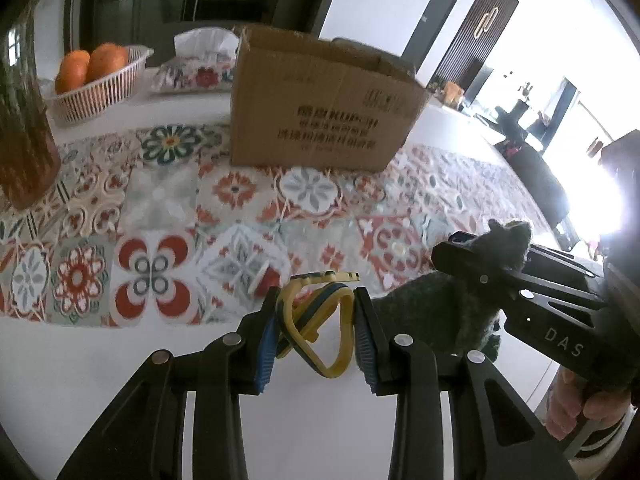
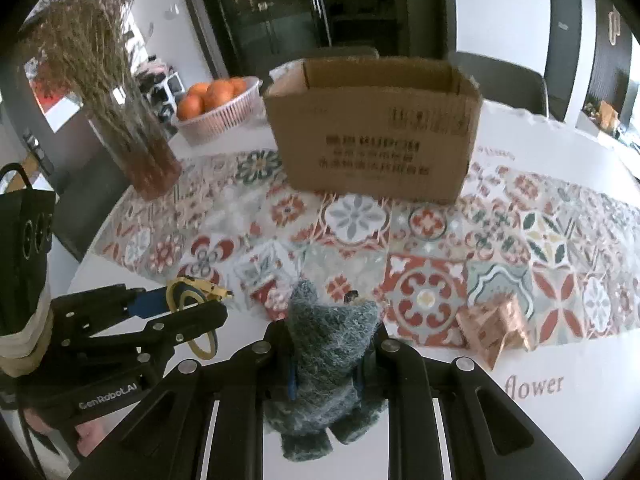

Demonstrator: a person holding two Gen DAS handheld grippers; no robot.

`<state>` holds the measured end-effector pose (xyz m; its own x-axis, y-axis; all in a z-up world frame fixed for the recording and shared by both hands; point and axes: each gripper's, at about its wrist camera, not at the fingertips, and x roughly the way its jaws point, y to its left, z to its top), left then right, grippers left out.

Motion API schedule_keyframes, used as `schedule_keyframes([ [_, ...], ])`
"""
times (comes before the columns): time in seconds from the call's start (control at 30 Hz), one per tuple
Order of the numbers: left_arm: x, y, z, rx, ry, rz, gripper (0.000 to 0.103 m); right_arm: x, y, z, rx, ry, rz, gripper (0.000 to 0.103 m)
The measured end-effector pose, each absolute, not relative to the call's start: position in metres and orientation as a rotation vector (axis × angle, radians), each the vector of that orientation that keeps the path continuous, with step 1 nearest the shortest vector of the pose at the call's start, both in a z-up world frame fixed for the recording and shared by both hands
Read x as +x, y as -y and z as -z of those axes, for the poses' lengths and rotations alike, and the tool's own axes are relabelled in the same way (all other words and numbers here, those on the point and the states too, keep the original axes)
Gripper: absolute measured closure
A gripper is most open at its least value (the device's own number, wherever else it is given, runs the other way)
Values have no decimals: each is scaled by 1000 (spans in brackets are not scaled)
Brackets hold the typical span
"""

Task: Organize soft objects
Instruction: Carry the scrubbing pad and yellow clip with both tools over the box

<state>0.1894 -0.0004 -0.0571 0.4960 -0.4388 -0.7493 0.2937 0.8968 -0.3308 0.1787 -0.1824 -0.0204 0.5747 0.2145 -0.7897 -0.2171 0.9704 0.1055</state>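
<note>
Between the left jaws: a yellow and blue band (image 1: 320, 328) is pinched by the left gripper (image 1: 316, 340).
Between the right jaws: a grey fluffy toy (image 2: 328, 356) is clamped tightly by the right gripper (image 2: 330, 364).
Ahead of both jaws: the open cardboard box (image 2: 376, 132) stands on the table (image 2: 560, 360).
Advice: both things should be lifted over the near wall of the box before the jaws are released.
Left aside: a crumpled copper bag (image 2: 496, 328), right of the right jaws.

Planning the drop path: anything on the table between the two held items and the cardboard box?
Nothing visible. The left gripper holds the yellow-blue band; the right gripper holds the grey plush. Only bare patterned cloth lies ahead of the open-topped box.
</note>
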Motion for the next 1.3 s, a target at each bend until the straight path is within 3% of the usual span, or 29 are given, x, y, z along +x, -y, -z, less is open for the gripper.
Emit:
schedule_keyframes([
  [1.3,285,20,-59,-190,-711,468,68,257,201,-108,26,-583,-223,82],
])
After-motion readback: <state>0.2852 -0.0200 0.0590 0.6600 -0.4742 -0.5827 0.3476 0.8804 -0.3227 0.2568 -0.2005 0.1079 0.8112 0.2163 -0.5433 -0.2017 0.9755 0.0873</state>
